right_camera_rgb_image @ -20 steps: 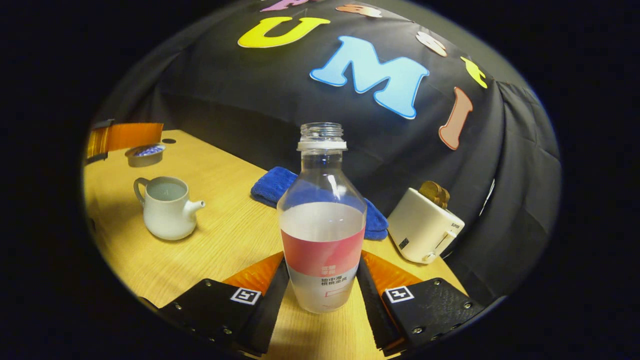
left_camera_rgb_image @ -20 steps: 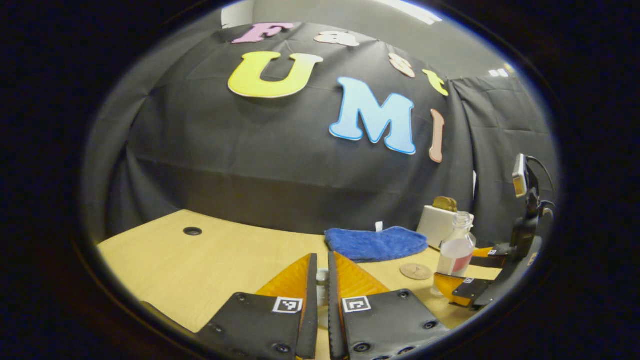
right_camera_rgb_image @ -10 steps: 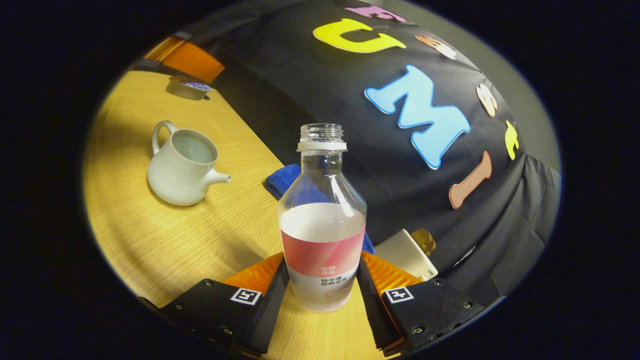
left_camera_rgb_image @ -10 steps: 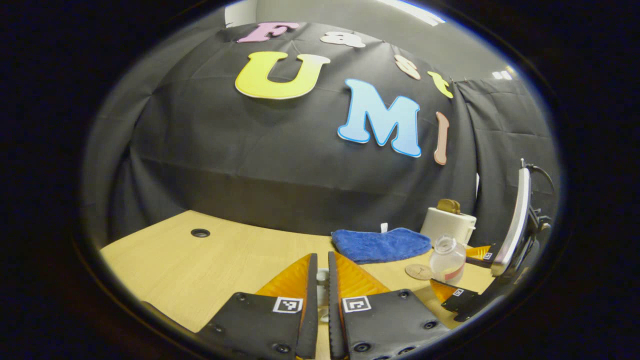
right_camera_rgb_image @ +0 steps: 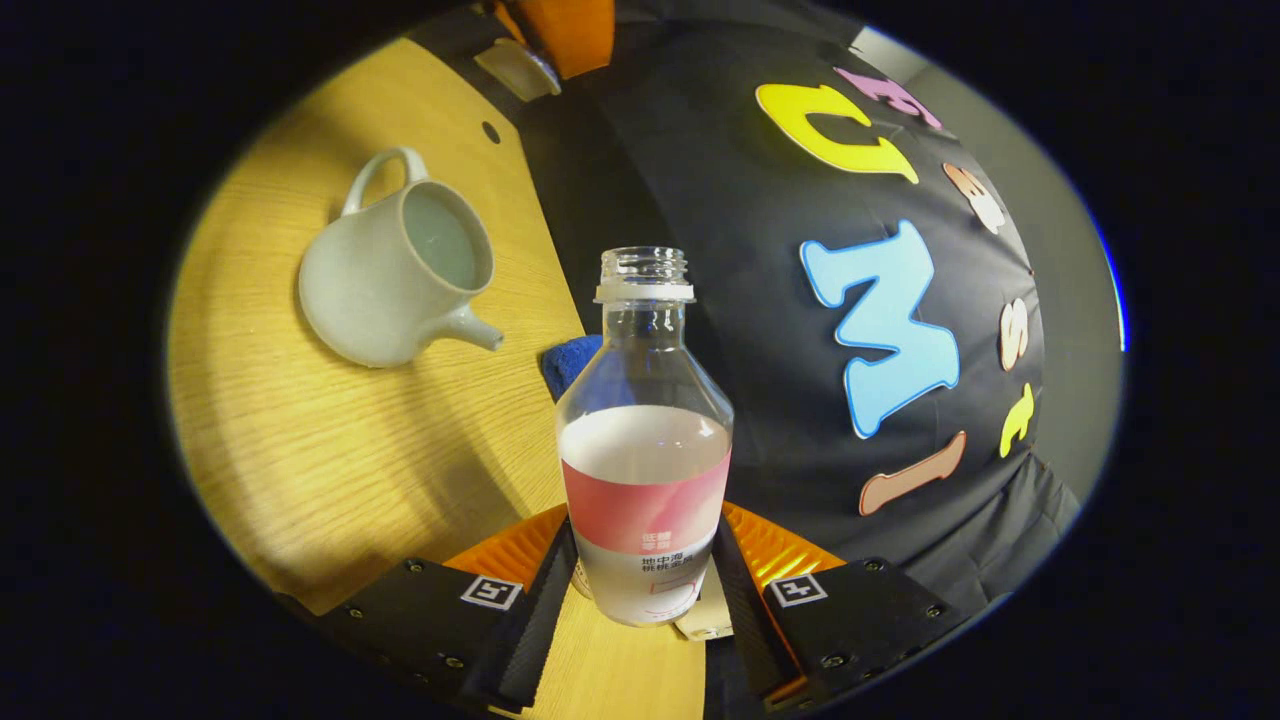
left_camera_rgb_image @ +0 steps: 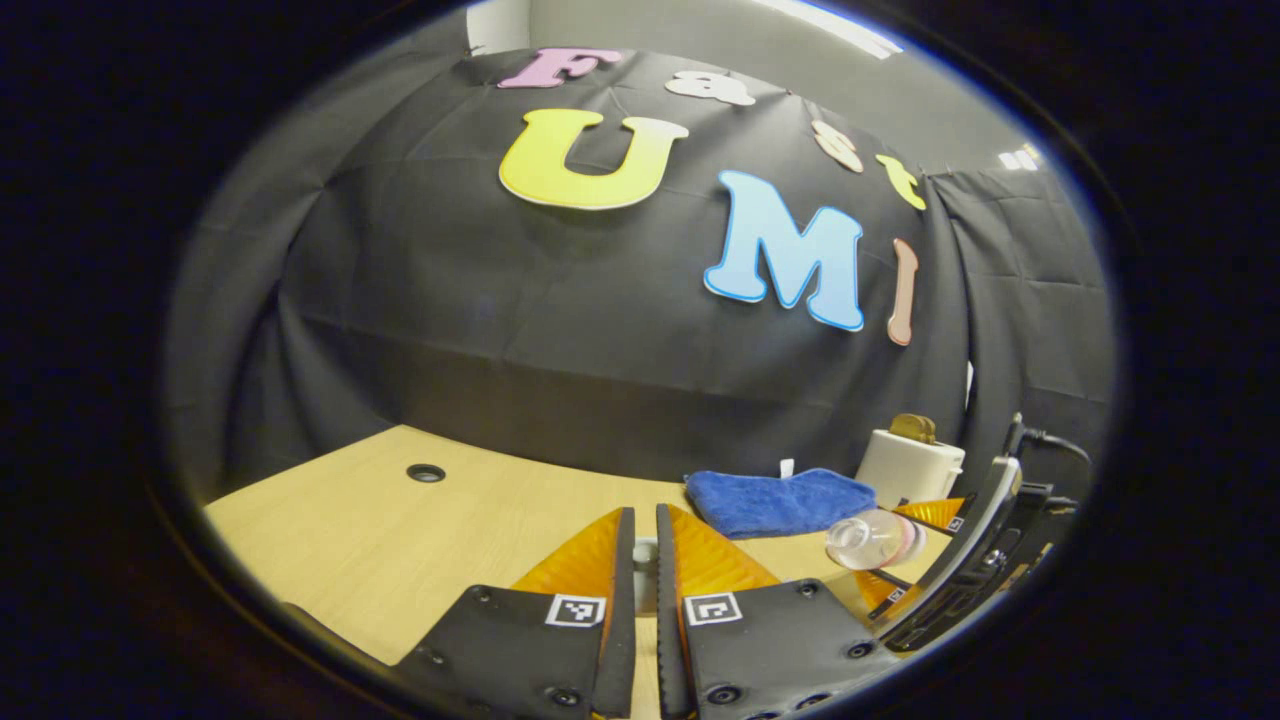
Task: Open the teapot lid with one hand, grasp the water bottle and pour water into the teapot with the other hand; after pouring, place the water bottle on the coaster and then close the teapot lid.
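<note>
Though black-walled, pale wooden table [left_camera_rgb_image: 420, 520].

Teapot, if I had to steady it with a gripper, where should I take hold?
Probably the loop handle of the teapot, coming from the side opposite its spout. It stands off the round body, which looks too wide for the jaws. That keeps the open mouth free for the water bottle.
</note>
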